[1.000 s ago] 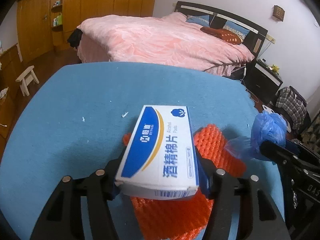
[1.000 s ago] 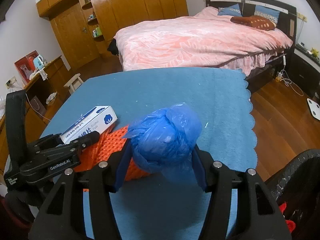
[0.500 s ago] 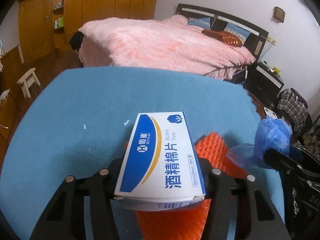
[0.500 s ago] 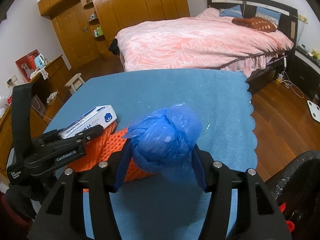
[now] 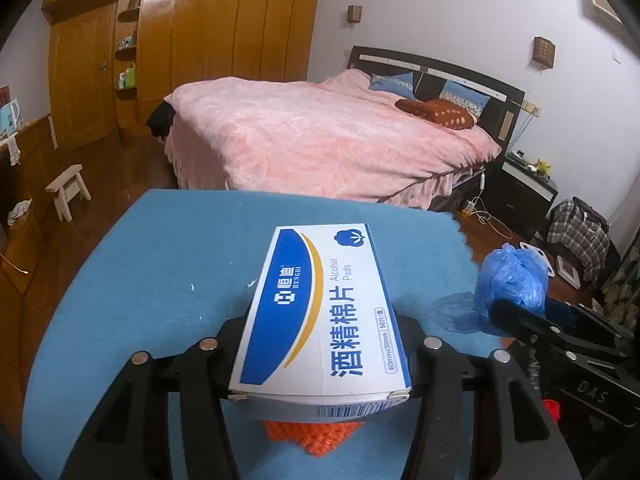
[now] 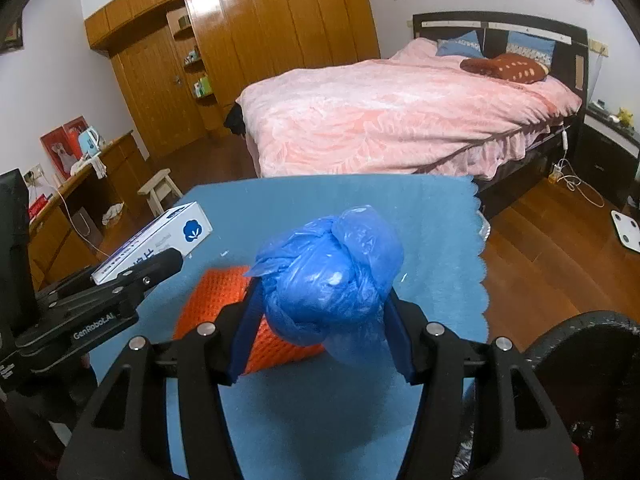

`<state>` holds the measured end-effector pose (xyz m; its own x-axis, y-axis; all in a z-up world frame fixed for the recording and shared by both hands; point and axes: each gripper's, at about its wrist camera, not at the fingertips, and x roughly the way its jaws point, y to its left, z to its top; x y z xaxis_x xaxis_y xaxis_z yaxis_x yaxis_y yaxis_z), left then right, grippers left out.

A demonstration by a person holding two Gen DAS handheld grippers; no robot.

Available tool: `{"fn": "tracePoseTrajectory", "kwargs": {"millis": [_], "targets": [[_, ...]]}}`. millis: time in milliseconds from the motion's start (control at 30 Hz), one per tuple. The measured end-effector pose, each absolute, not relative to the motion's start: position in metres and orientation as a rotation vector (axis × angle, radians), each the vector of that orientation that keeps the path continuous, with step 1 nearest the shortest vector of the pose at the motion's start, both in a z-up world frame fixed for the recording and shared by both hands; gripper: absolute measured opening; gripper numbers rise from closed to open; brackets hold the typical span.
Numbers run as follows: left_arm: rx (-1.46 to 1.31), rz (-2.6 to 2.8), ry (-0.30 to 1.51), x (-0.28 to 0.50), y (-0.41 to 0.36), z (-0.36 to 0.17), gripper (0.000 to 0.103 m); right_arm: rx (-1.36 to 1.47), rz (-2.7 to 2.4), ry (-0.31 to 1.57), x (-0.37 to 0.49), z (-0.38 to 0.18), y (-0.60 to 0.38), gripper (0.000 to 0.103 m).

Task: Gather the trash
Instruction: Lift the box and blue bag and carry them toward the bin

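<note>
My left gripper (image 5: 320,332) is shut on a white and blue alcohol pads box (image 5: 320,312) and holds it above the blue table (image 5: 160,260). The box also shows at the left of the right wrist view (image 6: 160,240). My right gripper (image 6: 324,312) is shut on a crumpled blue plastic bag (image 6: 328,280), lifted off the table; the bag also shows at the right of the left wrist view (image 5: 512,284). An orange foam net (image 6: 216,300) lies on the table under both grippers, mostly hidden by the box in the left wrist view (image 5: 312,436).
A black trash bin (image 6: 592,360) stands at the table's right front corner. The table's scalloped right edge (image 6: 480,248) drops to a wooden floor. A pink bed (image 6: 400,120), a small stool (image 6: 160,188) and wooden wardrobes lie beyond.
Both grippers have risen with their loads and tilted up, so more of the room shows. The orange net stayed on the table and now sits lower in both views.
</note>
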<state>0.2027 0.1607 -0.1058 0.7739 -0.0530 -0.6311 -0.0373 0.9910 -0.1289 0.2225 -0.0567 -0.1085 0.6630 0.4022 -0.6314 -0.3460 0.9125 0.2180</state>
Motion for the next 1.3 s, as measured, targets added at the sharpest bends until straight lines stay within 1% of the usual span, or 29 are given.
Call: {"fn": "tracePoseTrajectory", "kwargs": {"millis": [267, 700, 1300], "targets": [[-0.137, -0.017, 0.663, 0.177, 0.142, -0.080, 0.054, 0.101, 0.416, 0.684, 0.195, -0.082, -0.081, 0.055], [-0.093, -0.109, 0.629, 0.136, 0.088, -0.050, 0.054, 0.106, 0.376, 0.634, 0.136, -0.050, -0.133, 0.055], [-0.048, -0.215, 0.581, 0.108, 0.029, -0.027, 0.054, 0.118, 0.281, 0.587, 0.084, -0.032, -0.195, 0.055]]}}
